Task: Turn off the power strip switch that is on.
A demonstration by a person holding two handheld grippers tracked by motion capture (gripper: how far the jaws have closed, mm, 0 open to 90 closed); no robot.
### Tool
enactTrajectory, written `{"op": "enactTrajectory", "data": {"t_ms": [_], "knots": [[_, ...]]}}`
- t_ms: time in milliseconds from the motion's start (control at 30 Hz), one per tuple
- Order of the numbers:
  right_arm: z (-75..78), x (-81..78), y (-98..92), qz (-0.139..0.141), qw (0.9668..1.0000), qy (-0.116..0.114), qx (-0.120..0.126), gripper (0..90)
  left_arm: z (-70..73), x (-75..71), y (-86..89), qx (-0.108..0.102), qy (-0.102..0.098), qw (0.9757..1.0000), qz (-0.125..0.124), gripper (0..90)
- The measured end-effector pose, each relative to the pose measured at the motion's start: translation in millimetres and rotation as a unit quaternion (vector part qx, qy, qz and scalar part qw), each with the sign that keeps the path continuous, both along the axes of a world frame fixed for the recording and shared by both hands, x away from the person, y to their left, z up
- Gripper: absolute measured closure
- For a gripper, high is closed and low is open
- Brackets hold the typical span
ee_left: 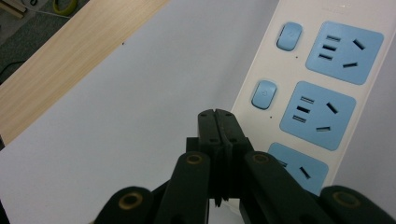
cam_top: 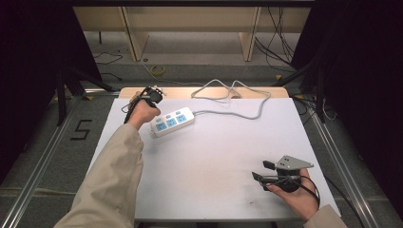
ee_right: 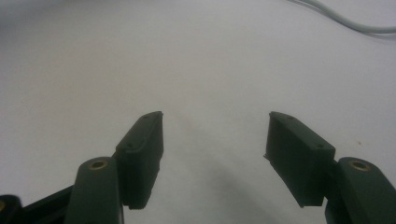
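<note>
A white power strip (cam_top: 172, 121) with blue sockets and small blue switches lies at the back left of the white table top (cam_top: 218, 156). Its grey cable (cam_top: 233, 97) loops along the far edge. My left gripper (cam_top: 153, 95) hangs just above the strip's left end; in the left gripper view its tips (ee_left: 218, 113) are pressed together with nothing between them, right beside the strip (ee_left: 322, 93) and near a blue switch (ee_left: 264, 94). My right gripper (cam_top: 259, 172) rests low at the front right, jaws wide apart and empty (ee_right: 215, 128).
A strip of bare wood (cam_top: 199, 91) runs along the table's far edge. Beyond it are floor cables, a yellow coil (cam_top: 158, 70) and wooden frame legs. Aluminium rails flank the table. A "5" mark (cam_top: 81, 129) is on the floor at left.
</note>
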State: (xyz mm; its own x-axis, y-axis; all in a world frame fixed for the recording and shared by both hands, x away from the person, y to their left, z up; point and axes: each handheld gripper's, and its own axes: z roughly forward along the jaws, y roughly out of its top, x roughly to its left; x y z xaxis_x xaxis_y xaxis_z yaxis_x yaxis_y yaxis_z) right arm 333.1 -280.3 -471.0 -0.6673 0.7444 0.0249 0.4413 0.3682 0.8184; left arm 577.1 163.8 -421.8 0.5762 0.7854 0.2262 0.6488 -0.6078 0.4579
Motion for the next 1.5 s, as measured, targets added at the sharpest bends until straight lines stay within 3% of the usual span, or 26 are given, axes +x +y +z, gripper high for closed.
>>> {"op": "enactTrajectory", "data": {"t_ms": [800,1333,1500], "knots": [[0.5,-0.2,0.0,0.002,1.0000,-0.001,-0.002,37.6,-9.3,2.3,-4.2,0.023,0.024,0.9994,-0.010,89.7],[0.3,-0.1,0.2,0.003,1.0000,0.000,-0.002,37.6,-14.9,2.8,-8.8,0.023,0.029,0.9992,-0.013,89.7],[0.4,-0.1,0.2,0.004,1.0000,0.000,-0.002,37.6,-16.3,2.5,-9.2,0.034,0.036,0.9986,-0.017,89.7]]}}
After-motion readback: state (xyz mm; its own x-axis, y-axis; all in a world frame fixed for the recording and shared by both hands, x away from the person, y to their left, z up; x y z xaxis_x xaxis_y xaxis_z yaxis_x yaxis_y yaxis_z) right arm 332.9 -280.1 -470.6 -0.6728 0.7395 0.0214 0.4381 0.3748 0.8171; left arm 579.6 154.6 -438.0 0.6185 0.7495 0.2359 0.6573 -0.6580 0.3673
